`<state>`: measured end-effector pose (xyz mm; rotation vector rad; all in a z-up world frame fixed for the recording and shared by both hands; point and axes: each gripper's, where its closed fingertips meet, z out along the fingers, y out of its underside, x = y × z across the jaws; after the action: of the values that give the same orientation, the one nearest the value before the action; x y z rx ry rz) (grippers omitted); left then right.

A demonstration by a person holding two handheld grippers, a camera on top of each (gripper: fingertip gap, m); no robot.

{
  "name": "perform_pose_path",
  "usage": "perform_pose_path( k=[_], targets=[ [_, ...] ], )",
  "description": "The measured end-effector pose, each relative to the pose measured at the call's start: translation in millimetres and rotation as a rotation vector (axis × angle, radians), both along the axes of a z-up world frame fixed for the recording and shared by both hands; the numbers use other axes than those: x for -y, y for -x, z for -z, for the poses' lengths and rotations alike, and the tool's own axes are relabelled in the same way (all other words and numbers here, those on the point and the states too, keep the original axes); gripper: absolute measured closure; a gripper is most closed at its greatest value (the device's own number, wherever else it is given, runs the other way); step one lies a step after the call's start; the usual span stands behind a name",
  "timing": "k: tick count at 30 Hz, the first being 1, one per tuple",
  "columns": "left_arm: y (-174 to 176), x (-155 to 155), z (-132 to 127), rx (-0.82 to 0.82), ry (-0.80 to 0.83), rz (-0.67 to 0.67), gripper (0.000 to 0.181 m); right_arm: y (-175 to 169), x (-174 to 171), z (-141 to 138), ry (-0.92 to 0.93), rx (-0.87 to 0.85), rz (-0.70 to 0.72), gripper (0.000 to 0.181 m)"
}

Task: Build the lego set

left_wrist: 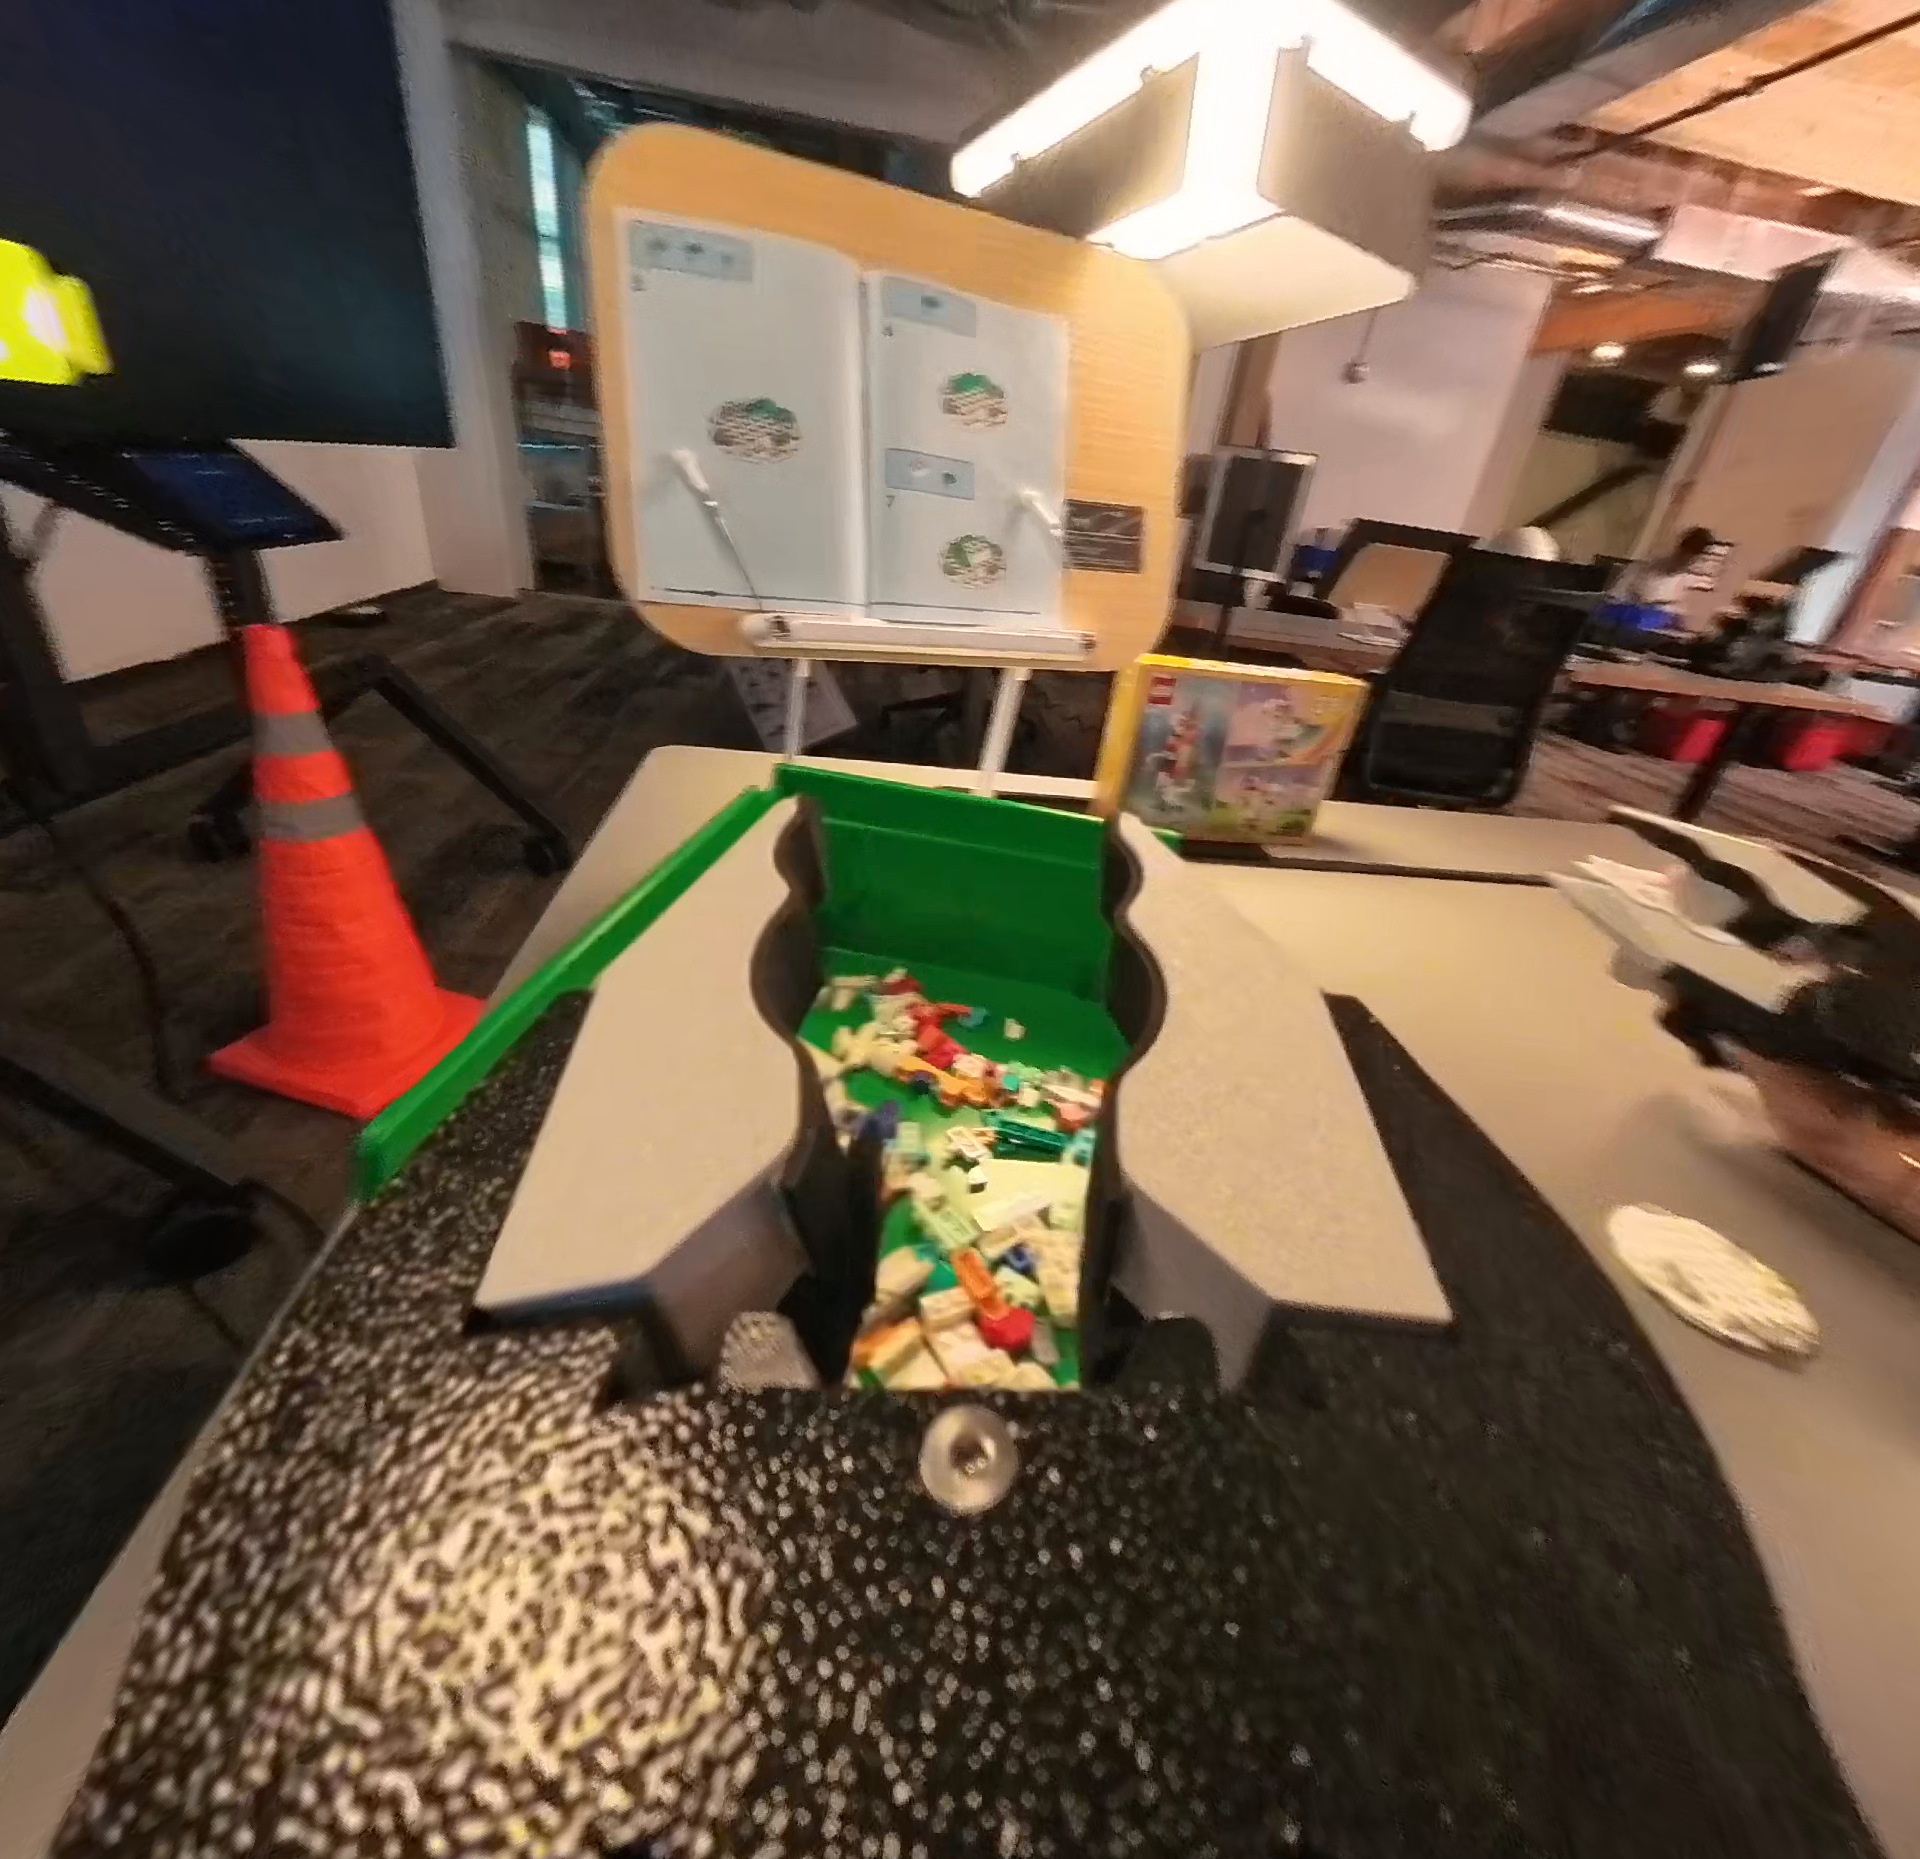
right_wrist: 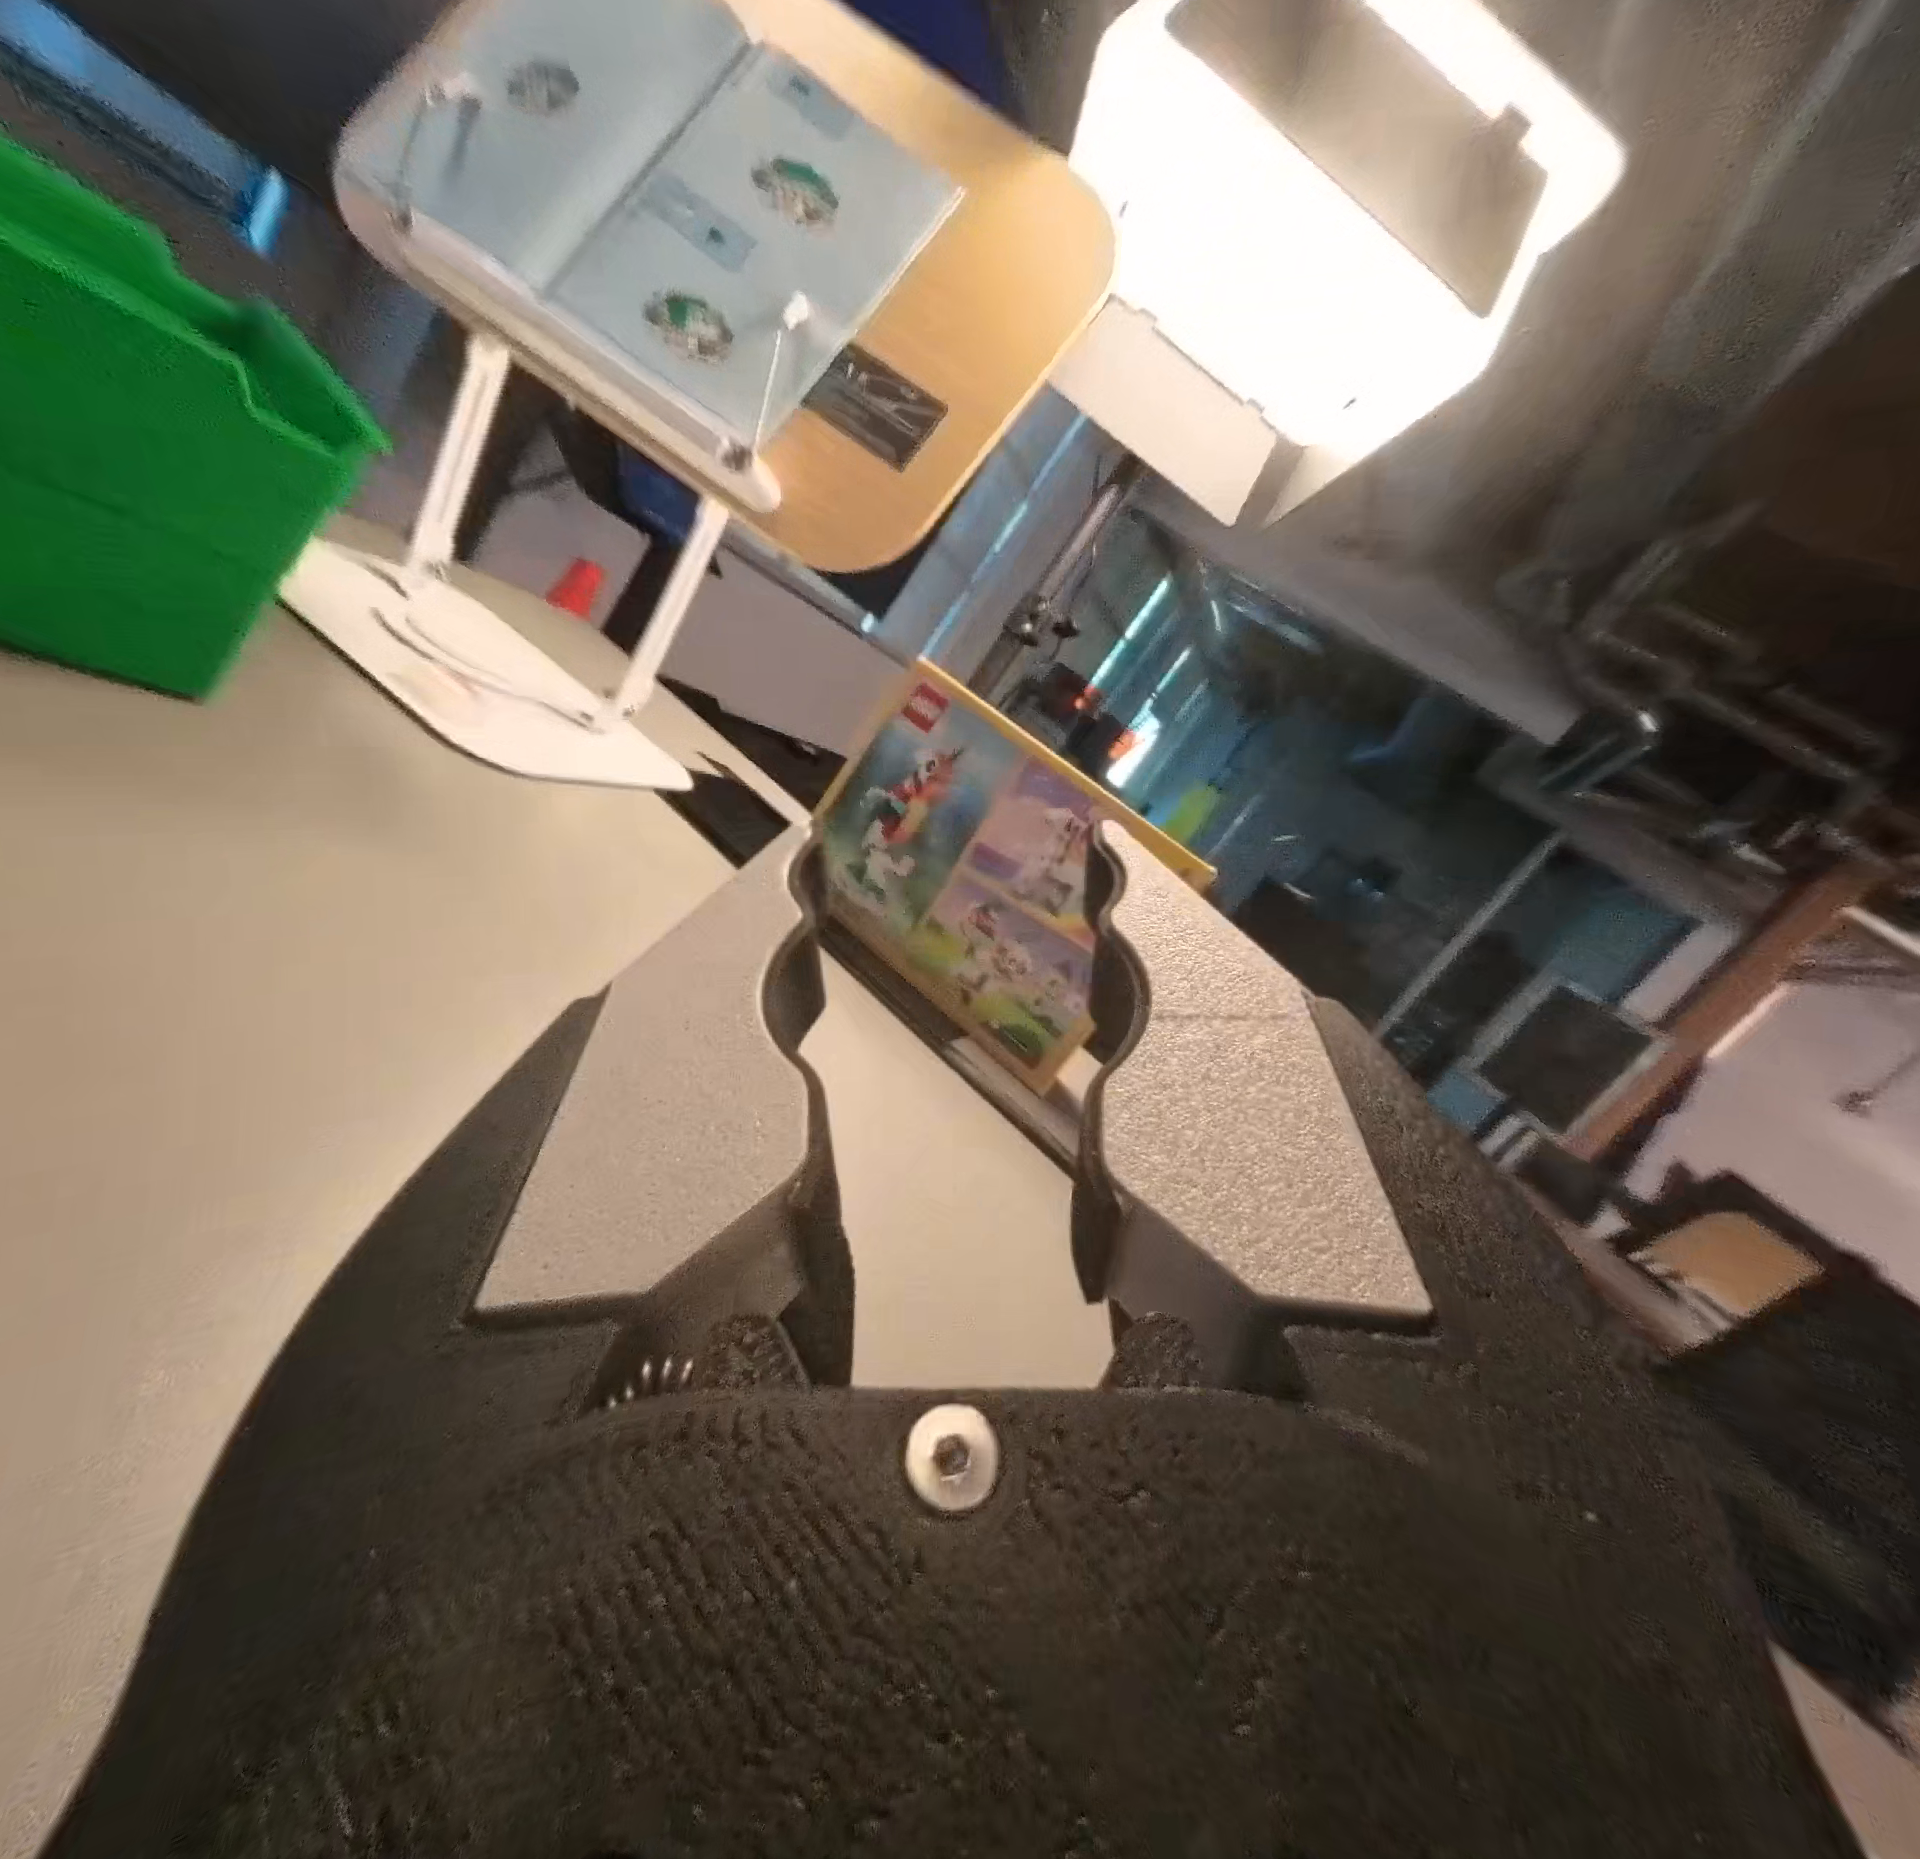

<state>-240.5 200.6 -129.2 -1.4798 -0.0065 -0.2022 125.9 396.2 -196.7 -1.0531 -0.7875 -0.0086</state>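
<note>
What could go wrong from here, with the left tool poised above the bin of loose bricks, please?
The bricks lie jumbled and overlapping in the green bin, so the open left tool may pinch several, or the wrong one. The small round baseplate lies flat on the table near the right tool, which could knock it when it moves.

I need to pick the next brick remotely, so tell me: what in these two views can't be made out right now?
- Loose bricks in the green bin: left wrist view, most of the pile hidden behind the left gripper's fingers; shapes blurred.
- Instruction booklet: step drawings too small in both views.
- Round baseplate: left wrist view, blurred near the edge.
- Right gripper: open, empty; its tips hide part of the set box.
</note>
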Motion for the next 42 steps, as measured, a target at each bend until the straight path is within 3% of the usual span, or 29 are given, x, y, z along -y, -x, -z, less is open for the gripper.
perform_pose_path(
  k=[1, 4, 18, 29, 33, 38, 42],
  targets=[
    [7.2, -1.8, 1.4, -0.002, 0.003, -0.051, 0.129, 2.9, -0.1, 1.5, -0.004, 0.018, 0.0, 0.134],
    [18.1, -1.2, 3.5, 0.017, -0.021, -0.125, 0.129, 9.3, 4.1, 4.2, -0.015, 0.045, -0.028, 0.135],
    [7.9, -9.2, 25.9, 0.048, 0.012, -0.084, 0.131, -4.9, -10.3, 11.4, 0.044, 0.026, 0.046, 0.14],
    [20.8, -14.6, 24.1, -0.017, 0.036, -0.14, 0.132, -9.9, -13.2, 10.2, 0.052, 0.002, 0.066, 0.138],
    [7.2, -33.5, 27.0, -0.152, 0.119, -0.007, 0.153, -11.6, -16.1, 10.6, 0.062, -0.005, 0.079, 0.136],
    [-7.8, -68.3, 51.0, -0.345, 0.372, 0.161, 0.152, -13.8, -18.5, 11.2, 0.07, -0.01, 0.091, 0.135],
    [-7.2, -95.2, 60.8, -0.413, 0.465, 0.227, 0.156, -12.7, -18.4, 11.9, 0.067, 0.001, 0.091, 0.136]
  ],
)
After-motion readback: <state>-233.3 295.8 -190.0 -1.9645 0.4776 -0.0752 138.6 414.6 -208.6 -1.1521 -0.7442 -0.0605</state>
